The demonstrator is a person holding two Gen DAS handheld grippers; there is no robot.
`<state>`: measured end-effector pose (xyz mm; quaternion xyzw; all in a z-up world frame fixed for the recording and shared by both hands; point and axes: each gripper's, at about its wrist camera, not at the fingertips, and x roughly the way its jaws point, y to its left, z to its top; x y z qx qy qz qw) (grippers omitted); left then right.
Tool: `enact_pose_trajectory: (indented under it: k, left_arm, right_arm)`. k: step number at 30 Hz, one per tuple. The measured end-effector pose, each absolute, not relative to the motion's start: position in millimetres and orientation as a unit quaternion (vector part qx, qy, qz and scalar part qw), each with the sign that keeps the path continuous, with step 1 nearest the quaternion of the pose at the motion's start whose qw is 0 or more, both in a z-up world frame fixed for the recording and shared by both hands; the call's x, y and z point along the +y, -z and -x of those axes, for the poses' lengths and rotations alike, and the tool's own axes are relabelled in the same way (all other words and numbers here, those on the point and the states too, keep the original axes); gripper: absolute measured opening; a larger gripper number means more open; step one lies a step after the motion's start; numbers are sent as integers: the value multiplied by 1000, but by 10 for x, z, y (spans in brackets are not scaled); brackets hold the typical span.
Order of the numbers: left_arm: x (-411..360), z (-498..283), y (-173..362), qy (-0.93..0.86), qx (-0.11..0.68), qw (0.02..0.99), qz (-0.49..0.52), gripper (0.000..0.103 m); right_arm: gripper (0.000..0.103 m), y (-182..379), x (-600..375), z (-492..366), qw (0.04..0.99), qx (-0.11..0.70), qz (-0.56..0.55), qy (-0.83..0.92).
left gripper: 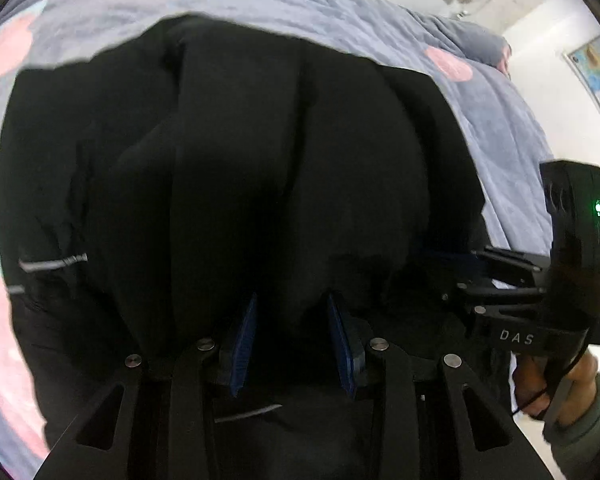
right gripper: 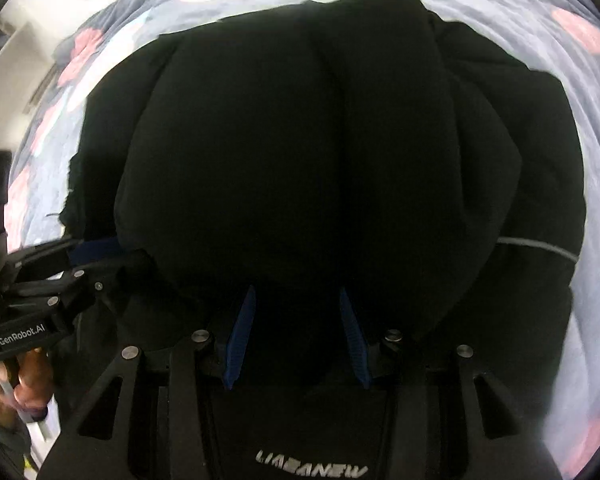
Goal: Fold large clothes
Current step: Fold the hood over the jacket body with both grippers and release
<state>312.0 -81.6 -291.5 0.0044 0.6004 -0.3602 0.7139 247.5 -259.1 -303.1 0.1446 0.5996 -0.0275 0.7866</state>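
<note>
Because the coat (left gripper: 240, 152) looks bulky and soft, grip its near hem; left gripper (left gripper: 294, 344) and right gripper (right gripper: 296, 336) stand part-open, apparently gripping nothing.

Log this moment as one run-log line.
task: fold | garment: black coat bunched on floral quilt | left gripper: open | right gripper: open

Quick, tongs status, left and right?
Left tongs: open, holding nothing, at the black garment.
Right tongs: open, holding nothing.
</note>
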Motion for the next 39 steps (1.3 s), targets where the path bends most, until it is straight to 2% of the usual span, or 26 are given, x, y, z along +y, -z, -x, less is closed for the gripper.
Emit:
enact_pose_trajectory:
  k: [6,9,13,15,18,23,29,34,39]
  left_arm:
    - [-796,-3163,3008,345,609,713,29,36]
    - [-727,-3138,2811,358,599,716,28,36]
    - [-633,-3062,2491,374,578,724,29,37]
    - [-591,-3011,2382,388,569,724,42,37]
    - [-629,-2972,2385,385,568,726,46,41]
    - [-775,-3043,2938,347,609,712,37,41]
    - [-733,-3163,3019,347,619,701,67,41]
    - [-547,-2905,2657,352,600,717,38,41]
    - [-158,-2507,2191,351,579,735,10,41]
  right_arm:
    - [45,2998,-2574,-2476,787,602,-131,37]
    - [45,2746,-2583,-2345,795,591,-134,30]
    - [49,2239,-2683,-2238,835,533,-133,35]
    - [49,2169,-2735,-2281,842,522,-126,47]
    - [49,2387,-2776,-2420,832,540,-102,73]
    - [49,3025,-2788,-2580,799,586,-106,89]
    - [49,3040,-2709,-2506,799,584,-105,92]
    - [49,2622,-2723,-2061,810,563,-142,87]
    - [49,2216,-2618,-1206,822,537,-170,84]
